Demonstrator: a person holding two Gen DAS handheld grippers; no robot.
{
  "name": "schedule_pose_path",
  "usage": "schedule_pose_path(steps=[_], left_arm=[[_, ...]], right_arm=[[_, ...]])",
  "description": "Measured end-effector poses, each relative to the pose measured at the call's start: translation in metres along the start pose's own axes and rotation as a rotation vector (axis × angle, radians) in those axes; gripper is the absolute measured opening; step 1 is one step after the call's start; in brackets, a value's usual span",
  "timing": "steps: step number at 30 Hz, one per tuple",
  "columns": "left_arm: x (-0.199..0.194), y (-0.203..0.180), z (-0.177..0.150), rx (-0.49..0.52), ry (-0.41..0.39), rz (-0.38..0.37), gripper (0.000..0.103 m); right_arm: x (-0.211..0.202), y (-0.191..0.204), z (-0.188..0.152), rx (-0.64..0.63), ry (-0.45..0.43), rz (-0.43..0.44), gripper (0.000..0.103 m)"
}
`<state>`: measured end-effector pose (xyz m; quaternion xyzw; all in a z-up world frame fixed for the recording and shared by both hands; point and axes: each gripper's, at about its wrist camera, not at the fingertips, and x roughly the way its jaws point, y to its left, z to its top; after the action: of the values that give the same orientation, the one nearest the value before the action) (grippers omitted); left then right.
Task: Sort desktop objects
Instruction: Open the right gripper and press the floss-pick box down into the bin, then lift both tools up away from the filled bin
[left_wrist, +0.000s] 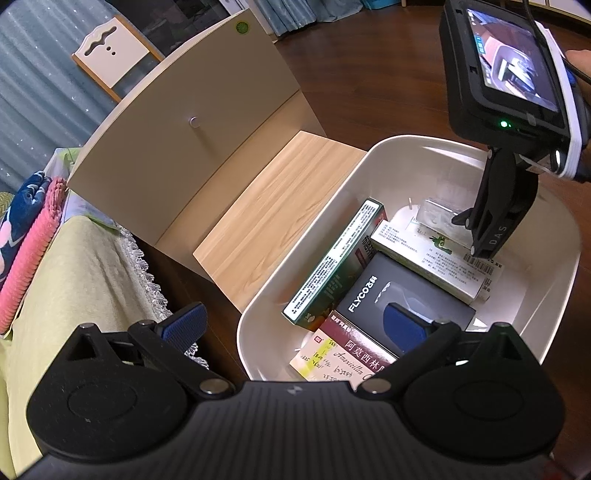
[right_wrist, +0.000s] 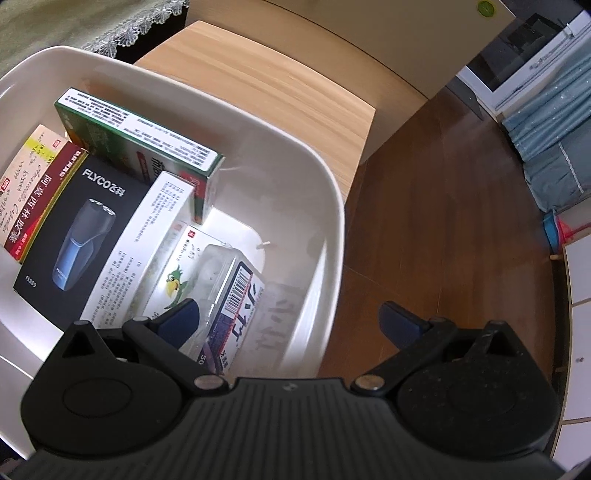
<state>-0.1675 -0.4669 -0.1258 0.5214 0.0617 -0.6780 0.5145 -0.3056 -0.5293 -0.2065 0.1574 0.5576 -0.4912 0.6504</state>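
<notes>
**Boxes gathered in a white bin, both claws spread wide**

Left wrist view: the left claw (left_wrist: 295, 325) is seen with its blue pads set wide apart and nothing held between them. Its right pad is poised over the white bin (left_wrist: 314, 236), its left pad outside the rim above a lace-edged cloth (left_wrist: 88, 266). The bin is seen beside a light wooden tabletop (left_wrist: 273, 199). Inside it, a black FLYCO shaver box (left_wrist: 373, 291) is laid flat near the middle. A green box (left_wrist: 332, 266) is stood on its long edge just left of it, tilted toward the bin wall. A dark red and cream medicine box (left_wrist: 343, 350) is partly tucked under the shaver box at the near end. A white box (left_wrist: 432, 266) with a barcode is laid at the far side, and a clear plastic pack (left_wrist: 436, 214) rests beyond it. The right claw (left_wrist: 480, 236) is lowered into the bin from above, its tip close to the barcode; from this angle its spread cannot be told.

Right wrist view: the right claw (right_wrist: 291, 321) is shown wide open and empty, one pad over the clear plastic pack (right_wrist: 236, 295), the other outside the bin wall (right_wrist: 332, 206) above the dark wooden floor (right_wrist: 443, 221). The FLYCO shaver box (right_wrist: 85, 236), the green box (right_wrist: 136, 129), the medicine box (right_wrist: 33, 192) and the white box (right_wrist: 140, 236) are all seen inside.
</notes>
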Motion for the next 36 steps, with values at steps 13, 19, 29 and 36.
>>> schedule_pose_path(steps=[13, 19, 29, 36], left_arm=[[0.001, -0.002, 0.001, 0.006, 0.006, -0.003, 0.102], [0.002, -0.002, -0.003, 0.002, 0.018, -0.007, 0.102], [-0.001, -0.007, -0.013, -0.015, 0.037, -0.017, 0.102], [-0.018, -0.008, -0.02, -0.081, 0.018, -0.041, 0.102]], right_arm=[[-0.002, -0.014, -0.012, 0.044, -0.004, -0.014, 0.102], [0.002, -0.009, -0.016, 0.031, 0.015, -0.013, 0.102], [-0.016, -0.021, -0.027, 0.092, -0.022, 0.005, 0.102], [-0.054, -0.038, -0.049, 0.231, -0.114, 0.113, 0.102]])
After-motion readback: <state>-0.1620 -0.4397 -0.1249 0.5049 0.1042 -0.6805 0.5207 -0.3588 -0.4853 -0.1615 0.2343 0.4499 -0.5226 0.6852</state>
